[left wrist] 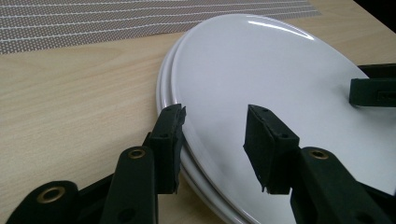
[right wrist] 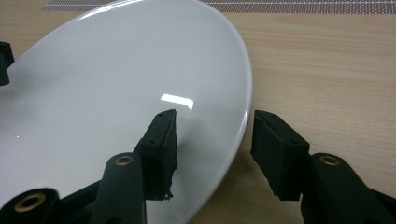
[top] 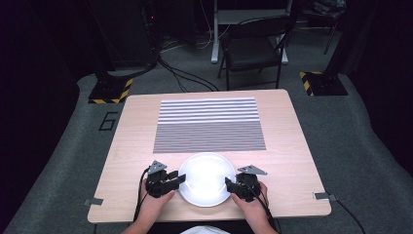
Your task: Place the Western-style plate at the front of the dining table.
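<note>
Glazed white plates [left wrist: 261,79], stacked at the table's [top: 122,161] near edge, looked stiff, slick and breakable. Left gripper [left wrist: 215,140] and right gripper [right wrist: 212,149] each straddled an opposite rim, jaws parted, not visibly pinching; rims seemed the best hold.

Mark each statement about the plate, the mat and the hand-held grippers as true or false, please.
1. The plate is white. True.
2. The striped mat lies between the plate and the person. False: it lies beyond the plate, farther from the person.
3. The left hand-held gripper and the right hand-held gripper are at opposite sides of the plate. True.
4. A cup stands on the plate. False: its surface is bare.
5. Both grippers rest on the mat. False: both are at the plate's rim.
</note>
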